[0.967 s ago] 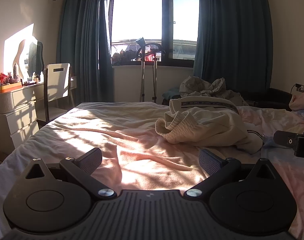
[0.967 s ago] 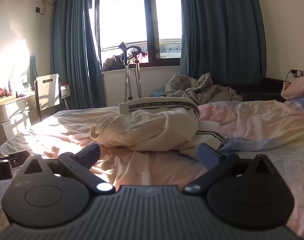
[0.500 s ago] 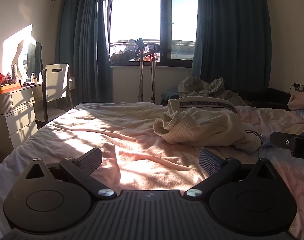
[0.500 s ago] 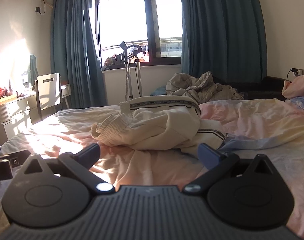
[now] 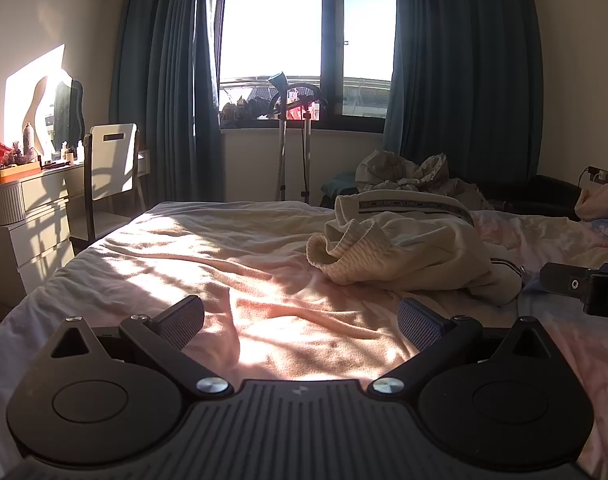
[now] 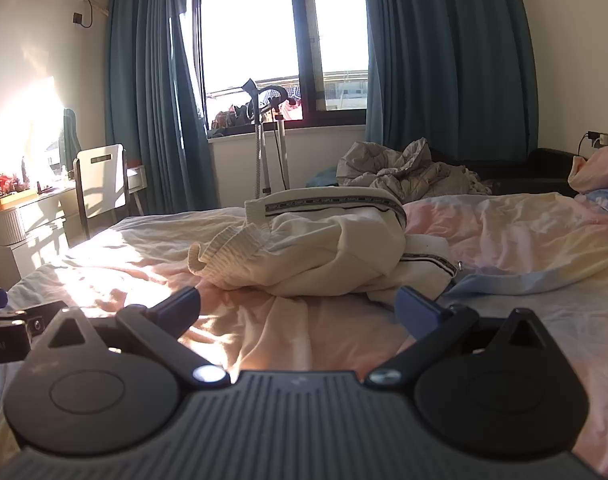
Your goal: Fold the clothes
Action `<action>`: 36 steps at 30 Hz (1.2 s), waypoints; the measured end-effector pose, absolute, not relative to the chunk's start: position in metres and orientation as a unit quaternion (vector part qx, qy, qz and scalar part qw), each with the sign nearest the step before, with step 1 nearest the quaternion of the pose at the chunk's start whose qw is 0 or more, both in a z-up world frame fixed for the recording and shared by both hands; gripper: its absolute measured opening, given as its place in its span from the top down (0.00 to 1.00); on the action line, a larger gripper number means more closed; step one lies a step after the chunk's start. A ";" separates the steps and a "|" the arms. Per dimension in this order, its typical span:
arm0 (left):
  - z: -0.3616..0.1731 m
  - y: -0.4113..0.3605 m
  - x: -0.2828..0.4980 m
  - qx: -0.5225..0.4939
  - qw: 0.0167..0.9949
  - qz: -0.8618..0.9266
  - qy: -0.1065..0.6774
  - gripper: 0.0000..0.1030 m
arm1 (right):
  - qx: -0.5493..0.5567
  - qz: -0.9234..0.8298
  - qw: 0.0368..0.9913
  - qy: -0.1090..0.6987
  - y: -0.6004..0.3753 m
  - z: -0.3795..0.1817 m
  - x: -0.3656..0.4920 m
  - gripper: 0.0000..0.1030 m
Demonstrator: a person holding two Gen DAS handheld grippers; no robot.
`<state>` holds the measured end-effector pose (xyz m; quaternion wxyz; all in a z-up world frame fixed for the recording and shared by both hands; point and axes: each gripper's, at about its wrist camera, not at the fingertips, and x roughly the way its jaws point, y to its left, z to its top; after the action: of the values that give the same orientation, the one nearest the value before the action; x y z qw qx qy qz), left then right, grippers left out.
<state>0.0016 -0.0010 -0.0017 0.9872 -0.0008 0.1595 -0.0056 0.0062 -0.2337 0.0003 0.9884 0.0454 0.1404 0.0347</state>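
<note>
Both cameras have crept a little toward the garment over the last second, the left wrist view drifting slightly so the heap sits nearer its centre; nothing on the bed itself has shifted. Crumpled cream clothes (image 6: 316,256) lie in a heap near the middle of the bed (image 5: 223,264), toward its far edge, with a ribbed hem turned up on the near side and a dark printed band along the top. Left gripper (image 5: 299,320) and right gripper (image 6: 297,308) both hover low over the pink sheet short of the heap, fingers spread wide and holding nothing. From here the likely trouble is a pinch that gathers the loose sheet along with the cloth, since the bedding is rumpled right under the fingers; grabbing the bunched hem could also lift several layers at once and leave the piece more tangled than flat, and a zip pull or metal fitting near the heap's right end might snag. Lettering runs along the band, yet it is too small to read; a white word on the other gripper's body at the left edge of the right wrist view is cut off
</note>
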 end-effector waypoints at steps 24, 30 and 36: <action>-0.002 -0.003 0.001 -0.001 0.987 -0.009 0.161 0.00 | 0.052 0.031 0.988 0.141 -0.236 0.002 0.005 0.00; -0.003 -0.002 0.000 -0.002 0.987 -0.011 0.160 0.00 | 0.052 0.030 0.988 0.140 -0.236 0.003 0.004 0.00; -0.003 -0.001 -0.001 -0.002 0.987 -0.012 0.161 0.00 | 0.050 0.030 0.989 0.139 -0.235 0.003 0.004 0.00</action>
<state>-0.0010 -0.0006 -0.0031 0.9869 -0.0024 0.1608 -0.0121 0.0039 -0.2345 0.0030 0.9886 0.0502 0.1385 0.0297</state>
